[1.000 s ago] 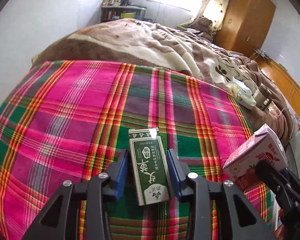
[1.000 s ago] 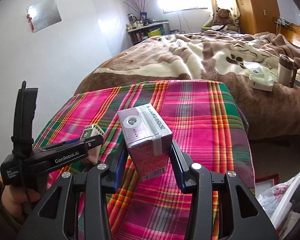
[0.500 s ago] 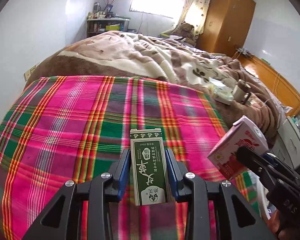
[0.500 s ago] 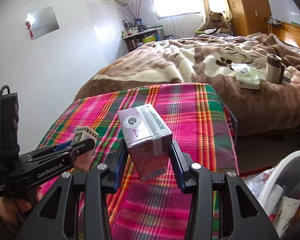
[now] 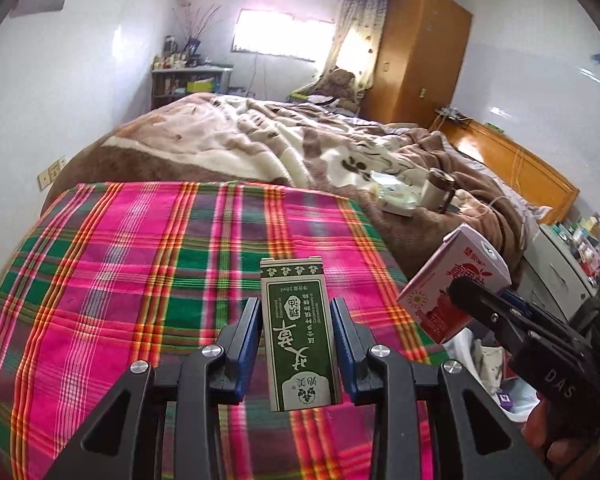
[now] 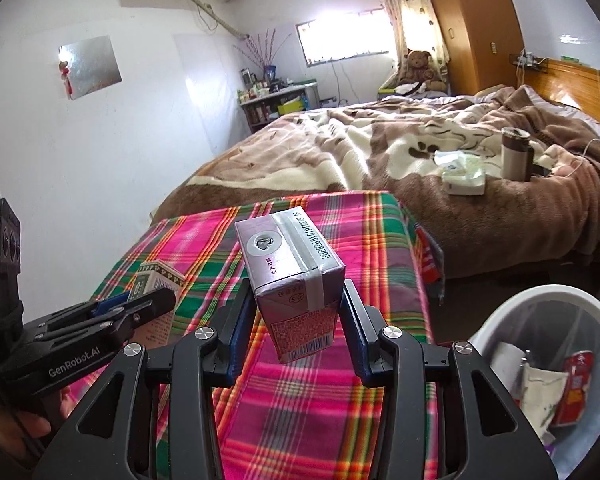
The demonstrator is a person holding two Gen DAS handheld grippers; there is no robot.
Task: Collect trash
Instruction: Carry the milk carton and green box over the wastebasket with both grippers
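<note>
My left gripper (image 5: 296, 320) is shut on a small green box (image 5: 298, 336) with white lettering, held above the plaid cloth (image 5: 140, 280). My right gripper (image 6: 298, 300) is shut on a pink and silver drink carton (image 6: 290, 280), also lifted off the cloth. In the left wrist view the carton (image 5: 456, 280) and the right gripper's black fingers (image 5: 500, 312) show at the right. The right wrist view shows the left gripper (image 6: 140, 308) with the green box (image 6: 156, 284) at the lower left. A white trash bin (image 6: 548, 360) with rubbish inside stands at the lower right.
The plaid cloth (image 6: 340, 400) covers a table beside a bed with a brown and cream blanket (image 6: 380, 148). On the bed lie a tissue pack (image 6: 462, 176) and a flask (image 6: 514, 154). A wooden wardrobe (image 5: 420, 56) and a cluttered shelf (image 5: 188, 80) stand at the far wall.
Both grippers have risen and drawn back from the cloth with their loads. The trash bin has come into the right wrist view at the lower right.
</note>
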